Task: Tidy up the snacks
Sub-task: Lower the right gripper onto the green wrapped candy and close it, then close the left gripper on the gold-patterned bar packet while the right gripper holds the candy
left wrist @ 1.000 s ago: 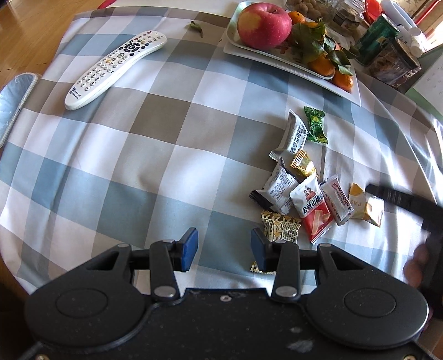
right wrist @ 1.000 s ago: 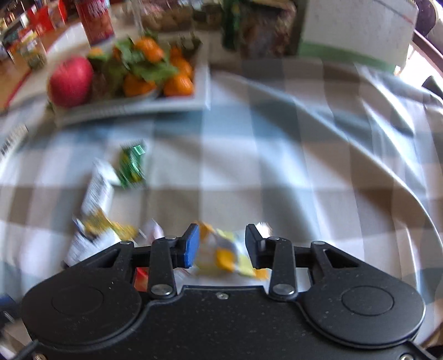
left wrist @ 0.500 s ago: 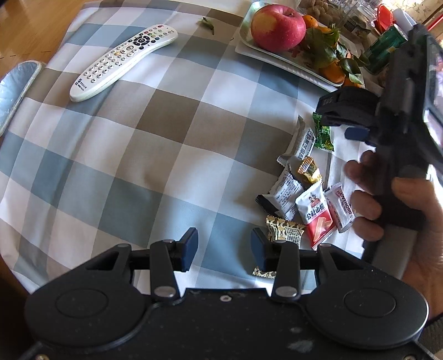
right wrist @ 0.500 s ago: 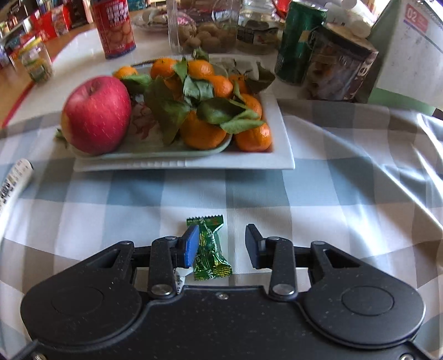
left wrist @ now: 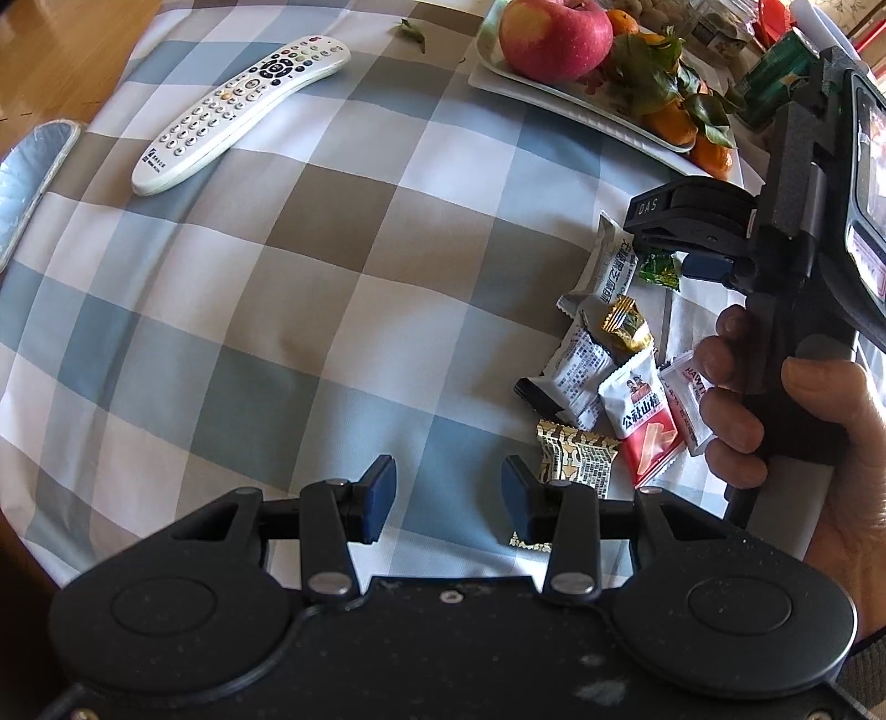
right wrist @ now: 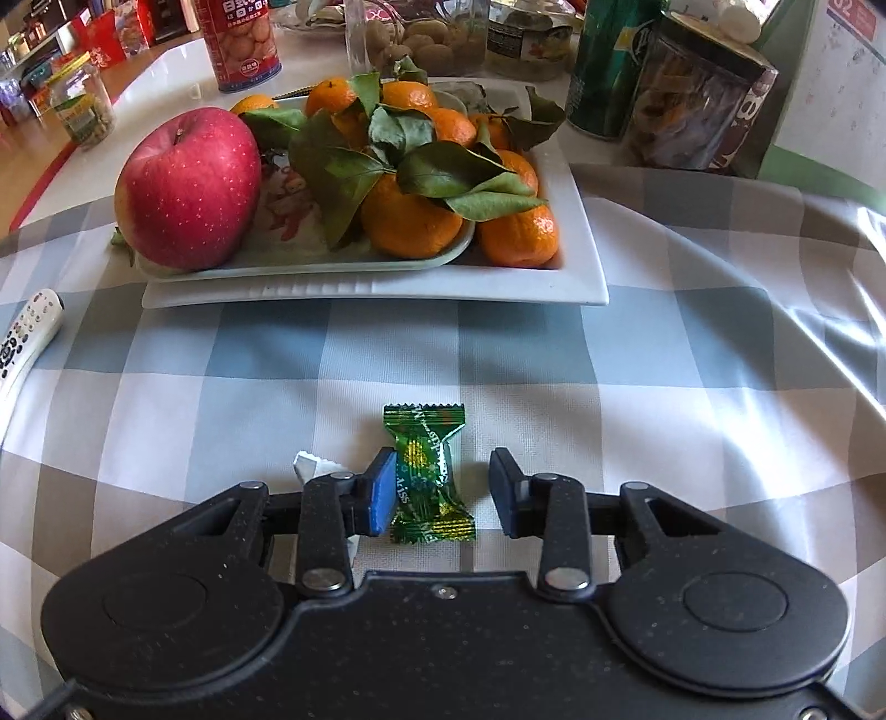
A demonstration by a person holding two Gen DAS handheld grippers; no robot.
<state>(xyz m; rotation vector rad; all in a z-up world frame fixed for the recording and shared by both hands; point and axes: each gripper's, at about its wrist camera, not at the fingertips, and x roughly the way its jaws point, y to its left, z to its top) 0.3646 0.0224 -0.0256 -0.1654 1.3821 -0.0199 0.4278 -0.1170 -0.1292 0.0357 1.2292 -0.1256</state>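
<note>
**Green candy framed between closing jaws on a crowded worktop**

The right gripper point(right wrist: 442, 490) points down over a green candy point(right wrist: 431, 477) lying on the checked cloth point(right wrist: 232, 399); its jaws are closing with the candy between them, the left pad against the wrapper, the right pad still apart from it, so nothing is grasped. At 12 o'clock from the candy a white plate point(right wrist: 387, 288) of fruit blocks the way, carrying a red apple point(right wrist: 185, 191) and leafy oranges point(right wrist: 410, 216); behind it stand a biscuit tin point(right wrist: 241, 39), a green can point(right wrist: 603, 72) and jars. A white wrapper corner point(right wrist: 310, 465) lies just beside the left pad.

In the left wrist view, the left gripper point(left wrist: 447, 498) hangs released over bare cloth, a gold-patterned sweet point(left wrist: 576, 457) just beside its right finger. More snack packets point(left wrist: 637, 410) cluster at 2 o'clock, by the person's right hand point(left wrist: 775, 410). A remote control point(left wrist: 238, 113) lies at 11 o'clock, well apart. The cloth falls away at the left edge, with open checks between remote and snacks.
</note>
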